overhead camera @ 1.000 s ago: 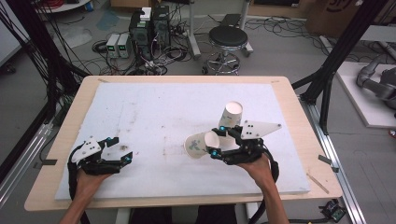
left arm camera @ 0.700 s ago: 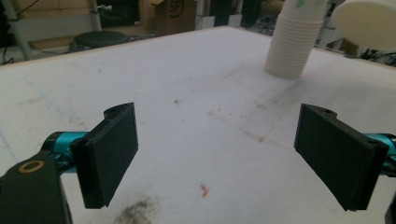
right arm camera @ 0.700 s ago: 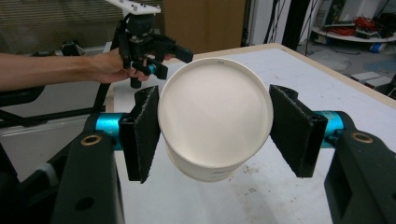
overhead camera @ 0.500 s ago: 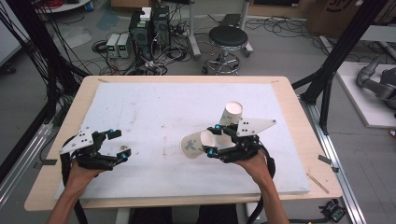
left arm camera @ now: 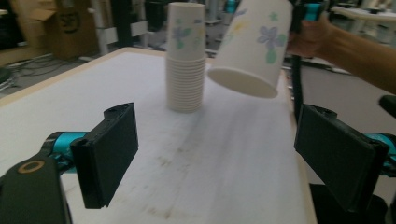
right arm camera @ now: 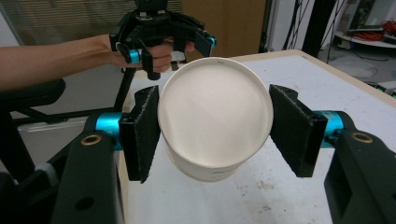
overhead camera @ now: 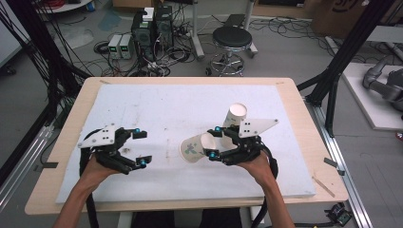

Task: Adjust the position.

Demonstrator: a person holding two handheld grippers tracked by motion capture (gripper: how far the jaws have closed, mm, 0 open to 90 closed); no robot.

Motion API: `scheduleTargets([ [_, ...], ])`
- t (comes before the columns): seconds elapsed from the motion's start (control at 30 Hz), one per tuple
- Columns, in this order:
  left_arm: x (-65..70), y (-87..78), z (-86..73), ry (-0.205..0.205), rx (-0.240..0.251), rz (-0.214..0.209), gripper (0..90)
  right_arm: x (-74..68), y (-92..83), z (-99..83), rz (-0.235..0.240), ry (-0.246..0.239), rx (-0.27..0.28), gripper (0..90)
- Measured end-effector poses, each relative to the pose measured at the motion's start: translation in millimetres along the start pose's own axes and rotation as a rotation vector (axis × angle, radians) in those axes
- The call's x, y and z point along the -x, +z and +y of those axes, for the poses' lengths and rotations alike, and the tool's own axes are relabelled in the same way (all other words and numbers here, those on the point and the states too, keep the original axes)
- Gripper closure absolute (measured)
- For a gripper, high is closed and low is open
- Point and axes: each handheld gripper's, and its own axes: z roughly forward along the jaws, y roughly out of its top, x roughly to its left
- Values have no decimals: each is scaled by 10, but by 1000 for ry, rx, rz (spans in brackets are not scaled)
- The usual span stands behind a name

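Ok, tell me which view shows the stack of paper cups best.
The left gripper view: the stack of paper cups stands upright and near, its nested rims countable, beside the tilted held cup. The high view shows the stack small, partly behind the right gripper. The right gripper view looks away from it.

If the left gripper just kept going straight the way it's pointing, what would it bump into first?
Probably the paper cup held by the right gripper. It hangs tilted above the table, ahead of the open left gripper. The stack of cups stands farther back. Depth is hard to judge.
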Motion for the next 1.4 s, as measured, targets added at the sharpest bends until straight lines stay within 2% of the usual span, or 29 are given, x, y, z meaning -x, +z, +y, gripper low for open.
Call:
scheduleTargets([
  [0.03, 0, 0, 0, 0, 0, 0, 135, 0, 0, 0, 0, 0, 0, 377],
  [0.13, 39, 160, 57, 10, 14, -51, 135, 0, 21, 8, 21, -4, -3, 377],
  [0.27, 76, 383, 130, 26, 6, -98, 135, -9, 41, 13, 37, -5, -4, 377],
  [0.47, 89, 555, 189, 35, 4, -138, 133, -21, 78, 29, 67, -11, -6, 377],
  [0.53, 93, 660, 215, 36, 9, -172, 128, -30, 93, 35, 80, -14, -5, 377],
  [0.67, 107, 768, 239, 39, 7, -196, 121, -41, 102, 44, 94, -18, 0, 377],
  [0.83, 114, 842, 238, 35, 4, -207, 72, -44, 103, 43, 98, -17, -2, 377],
  [1.0, 135, 938, 204, 45, -25, -215, 72, -41, 112, 45, 101, -15, 4, 377],
  [1.13, 131, 974, 189, 46, -37, -207, 72, -46, 123, 47, 109, -15, 2, 377],
  [1.3, 131, 1009, 142, 29, -48, -217, 76, -50, 123, 50, 114, -15, 7, 377],
  [1.4, 135, 1015, 137, 37, -50, -218, 102, -52, 122, 50, 118, -12, 11, 377],
])
